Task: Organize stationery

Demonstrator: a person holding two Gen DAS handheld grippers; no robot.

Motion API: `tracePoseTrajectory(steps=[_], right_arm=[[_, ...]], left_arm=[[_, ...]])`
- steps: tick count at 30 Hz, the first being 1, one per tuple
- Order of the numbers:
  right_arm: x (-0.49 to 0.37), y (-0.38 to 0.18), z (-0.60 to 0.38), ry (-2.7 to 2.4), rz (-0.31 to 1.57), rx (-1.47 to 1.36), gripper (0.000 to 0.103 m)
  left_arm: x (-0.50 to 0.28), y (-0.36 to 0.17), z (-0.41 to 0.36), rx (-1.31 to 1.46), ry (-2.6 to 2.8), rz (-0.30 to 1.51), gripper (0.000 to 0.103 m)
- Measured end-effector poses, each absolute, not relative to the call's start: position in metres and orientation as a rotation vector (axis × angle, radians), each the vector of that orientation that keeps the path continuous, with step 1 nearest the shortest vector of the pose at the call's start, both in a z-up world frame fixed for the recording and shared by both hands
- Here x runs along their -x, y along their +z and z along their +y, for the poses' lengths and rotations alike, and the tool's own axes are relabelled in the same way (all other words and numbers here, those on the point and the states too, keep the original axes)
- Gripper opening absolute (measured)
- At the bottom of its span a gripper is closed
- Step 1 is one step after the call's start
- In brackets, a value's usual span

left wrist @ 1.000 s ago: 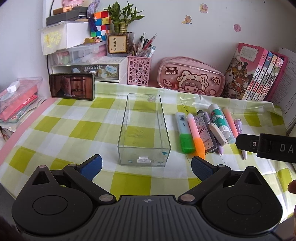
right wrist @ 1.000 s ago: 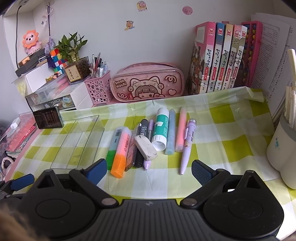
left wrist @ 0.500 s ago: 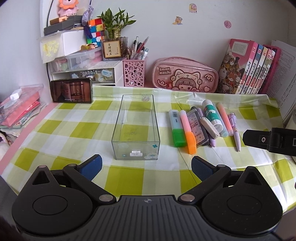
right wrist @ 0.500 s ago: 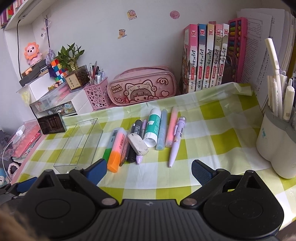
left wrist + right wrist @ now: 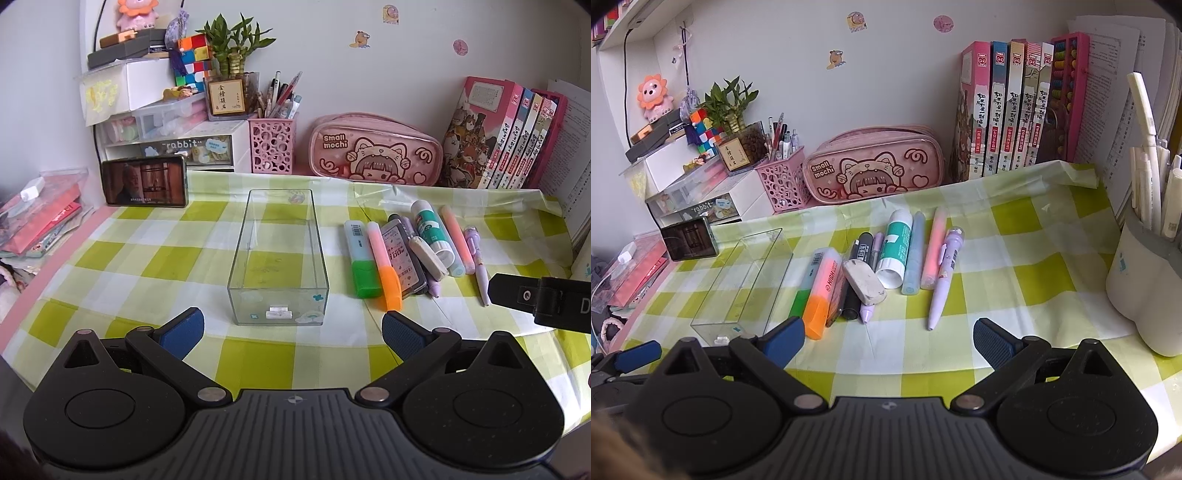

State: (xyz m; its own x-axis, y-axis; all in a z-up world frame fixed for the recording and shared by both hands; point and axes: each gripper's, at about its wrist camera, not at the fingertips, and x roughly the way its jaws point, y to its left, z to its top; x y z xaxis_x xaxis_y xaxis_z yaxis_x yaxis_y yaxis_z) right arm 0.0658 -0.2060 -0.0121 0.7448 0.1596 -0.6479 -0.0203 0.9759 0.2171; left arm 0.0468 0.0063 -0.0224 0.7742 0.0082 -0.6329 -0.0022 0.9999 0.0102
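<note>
Green-and-white checked cloth covers the worktop. A clear rectangular plastic box stands on it, long side running away from the camera, with nothing inside. Just to its right lies a tight row of stationery, all parallel: a green-capped highlighter, an orange-capped pink highlighter, a flat dark ink pad, a white block eraser resting on top of the dark marker and lilac pen beneath it, a white-and-teal glue stick, a pale blue marker, a pink marker and a lilac cartoon pen.

The left gripper hovers at the near end of the box, its blue-padded fingers spread wide and gripping nothing. The right gripper hovers before the row of stationery, fingers likewise wide apart and bare.

Against the wall stand a pink "Small mochi" pencil case, a pink perforated pen holder and a row of upright books.
</note>
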Motion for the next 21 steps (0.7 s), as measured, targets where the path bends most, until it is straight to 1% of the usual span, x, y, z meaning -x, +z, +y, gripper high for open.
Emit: tracePoseTrajectory(steps=[10,16,17,18,20,21], right_arm=[[-0.075,-0.02,-0.221,0.056,0.745,-0.216,0.084],[-0.096,-0.032,-0.235,0.055,0.754,-0.239,0.082],[-0.1,-0.033,-0.236,0.058,0.754,-0.248,0.078],[-0.106,-0.033,-0.238,0.066,0.76,-0.262,0.072],[-0.112,-0.03,-0.238,0.092,0.748,-0.268,0.064],[-0.114,-0.029,-0.236,0.106,0.738,-0.258,0.063]], left_arm=[[-0.06,-0.031,0.011,-0.009,-0.001,0.687,0.098],[-0.077,-0.042,0.01,-0.029,-0.012,0.665,0.098],[-0.081,-0.045,0.008,-0.04,-0.013,0.663,0.098],[-0.084,-0.047,0.006,-0.046,-0.016,0.658,0.098],[-0.089,-0.05,0.004,-0.056,-0.02,0.645,0.098],[-0.092,-0.052,0.003,-0.063,-0.019,0.646,0.098]])
